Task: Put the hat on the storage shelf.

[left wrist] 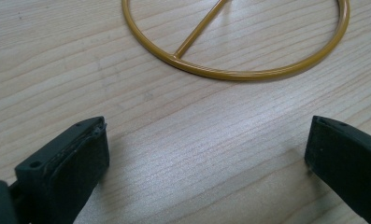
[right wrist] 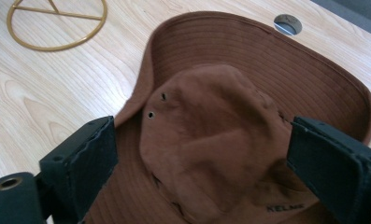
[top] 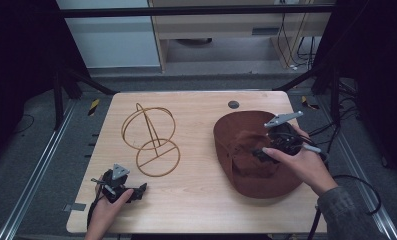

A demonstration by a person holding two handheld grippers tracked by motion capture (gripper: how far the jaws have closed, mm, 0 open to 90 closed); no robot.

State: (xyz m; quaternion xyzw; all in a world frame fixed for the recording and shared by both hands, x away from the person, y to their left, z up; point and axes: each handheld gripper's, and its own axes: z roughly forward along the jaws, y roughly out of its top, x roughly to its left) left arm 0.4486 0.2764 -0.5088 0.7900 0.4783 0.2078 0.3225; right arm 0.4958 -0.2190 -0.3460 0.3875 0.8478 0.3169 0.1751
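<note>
Brown hat (top: 256,155) near desk's (top: 196,200) right edge: soft, light, floppy. Take the crown. Right hand-held gripper (top: 266,152) wide above it; left hand-held gripper (top: 136,192) wide, empty.

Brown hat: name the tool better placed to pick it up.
Right. The right tool hangs open right over the brown hat, its crown between the jaws. The left tool sits open near the table's front-left, beside the gold wire stand.
</note>
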